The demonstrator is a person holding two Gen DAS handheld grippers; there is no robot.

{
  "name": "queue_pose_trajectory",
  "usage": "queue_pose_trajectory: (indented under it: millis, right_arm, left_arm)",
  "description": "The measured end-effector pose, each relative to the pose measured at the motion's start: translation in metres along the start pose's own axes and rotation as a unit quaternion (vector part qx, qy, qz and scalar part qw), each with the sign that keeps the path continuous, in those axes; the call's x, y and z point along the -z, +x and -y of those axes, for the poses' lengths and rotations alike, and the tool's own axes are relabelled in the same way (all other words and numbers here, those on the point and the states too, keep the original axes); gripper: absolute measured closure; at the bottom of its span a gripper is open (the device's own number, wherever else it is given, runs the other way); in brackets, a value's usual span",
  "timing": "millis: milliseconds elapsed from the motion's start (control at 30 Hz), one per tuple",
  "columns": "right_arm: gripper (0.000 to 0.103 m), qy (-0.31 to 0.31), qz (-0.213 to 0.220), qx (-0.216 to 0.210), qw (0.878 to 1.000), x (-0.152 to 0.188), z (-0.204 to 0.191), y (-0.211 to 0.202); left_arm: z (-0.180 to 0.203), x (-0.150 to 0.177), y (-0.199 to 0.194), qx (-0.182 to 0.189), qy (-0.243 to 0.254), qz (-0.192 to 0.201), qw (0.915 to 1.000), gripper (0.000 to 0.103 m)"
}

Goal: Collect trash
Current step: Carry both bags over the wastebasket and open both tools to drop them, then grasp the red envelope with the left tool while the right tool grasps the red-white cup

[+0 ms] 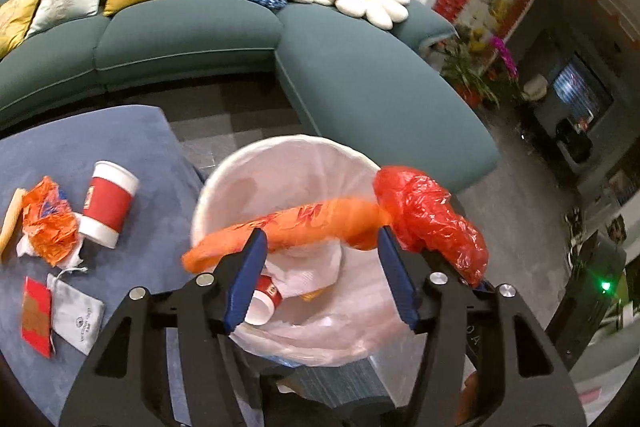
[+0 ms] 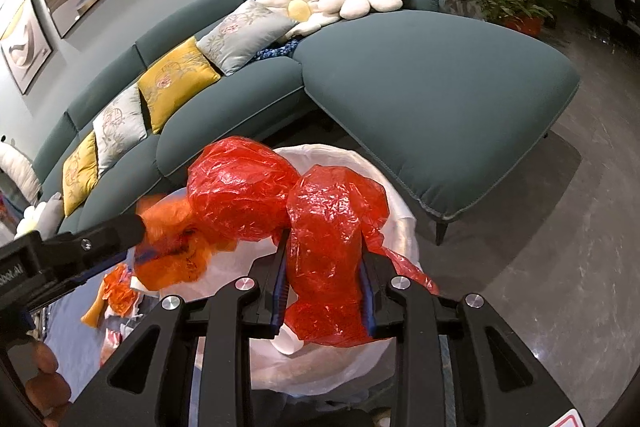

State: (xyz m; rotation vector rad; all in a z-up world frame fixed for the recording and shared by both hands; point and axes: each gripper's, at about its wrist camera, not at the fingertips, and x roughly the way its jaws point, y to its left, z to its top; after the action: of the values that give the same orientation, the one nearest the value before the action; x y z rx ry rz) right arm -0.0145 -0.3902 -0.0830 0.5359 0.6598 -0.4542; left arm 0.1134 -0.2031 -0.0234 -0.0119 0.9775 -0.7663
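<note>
A white-lined trash bin (image 1: 224, 179) stands by the blue table, with a red cup (image 1: 266, 301) and paper inside. My left gripper (image 1: 320, 239) is open above the bin; an orange plastic bag (image 1: 288, 227) stretches across its fingertips, blurred. My right gripper (image 2: 324, 255) is shut on a red plastic bag (image 2: 332, 247) over the bin (image 2: 400, 227); that bag also shows in the left wrist view (image 1: 436, 219). The left gripper (image 2: 100, 239) enters the right wrist view at left, beside the orange bag (image 2: 172, 247).
On the blue table (image 1: 132, 131) lie a red paper cup (image 1: 106, 205), crumpled orange wrapper (image 1: 48, 223), grey pouch (image 1: 76, 315) and red envelope (image 1: 38, 315). A teal sofa (image 1: 360, 79) with cushions curves behind. Grey floor (image 2: 560, 267) lies to the right.
</note>
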Motion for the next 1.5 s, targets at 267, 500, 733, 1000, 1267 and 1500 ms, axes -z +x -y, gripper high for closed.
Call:
queue_pose_trajectory:
  millis: [267, 500, 733, 1000, 1267, 1500]
  right_arm:
    - [0.072, -0.017, -0.005, -0.017, 1.0, 0.0, -0.025, 0.008]
    - [0.06, -0.026, 0.001, -0.025, 0.999, -0.002, -0.039, 0.005]
    - [0.059, -0.032, 0.004, -0.028, 0.999, -0.003, -0.05, 0.002]
    - [0.059, -0.049, 0.0, -0.036, 0.998, 0.001, -0.071, -0.002]
    - [0.058, -0.077, -0.007, -0.056, 0.995, 0.011, -0.108, -0.006]
    - [0.055, -0.106, -0.019, -0.075, 0.991, 0.027, -0.147, -0.004]
  left_arm:
    - [-0.032, 0.004, -0.009, -0.03, -0.028, -0.002, 0.9992, 0.045]
    - [-0.043, 0.006, -0.018, -0.05, -0.026, 0.007, 0.9984, 0.042]
    - [-0.06, 0.009, -0.025, -0.064, -0.041, 0.013, 0.997, 0.042]
    - [-0.084, 0.017, -0.037, -0.087, -0.058, 0.016, 0.9944, 0.041]
    - [-0.113, 0.03, -0.056, -0.107, -0.079, 0.023, 0.9909, 0.039]
    - [-0.153, 0.047, -0.075, -0.135, -0.099, 0.027, 0.9855, 0.035]
